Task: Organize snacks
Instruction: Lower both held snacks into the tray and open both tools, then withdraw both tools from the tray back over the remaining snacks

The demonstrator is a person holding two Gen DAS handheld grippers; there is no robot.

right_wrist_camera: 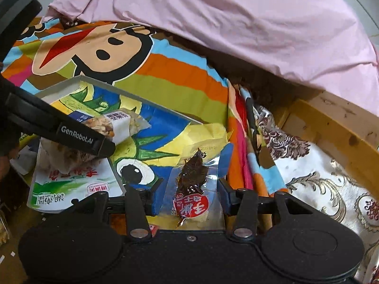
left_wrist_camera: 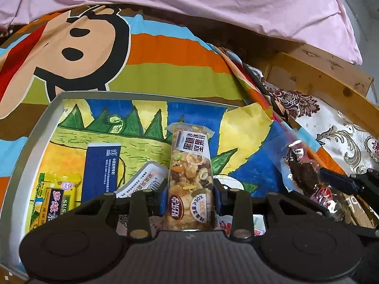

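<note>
**Both grippers holding snacks over the tray**

Your left gripper clamps a nut bar above the tray. Your right gripper pinches a clear jerky packet just beside the tray's right edge, over the striped sheet.

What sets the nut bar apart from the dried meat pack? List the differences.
1. The nut bar shows pale golden nuts and seeds; the dried meat pack shows one dark brown piece.
2. The nut bar fills its narrow wrapper; the meat pack has wide clear plastic around the meat.
3. The nut bar sits in the left hand-held gripper, the meat pack in the right hand-held gripper.

Both are see-through packs, each clamped and held over the grey tray.
</note>
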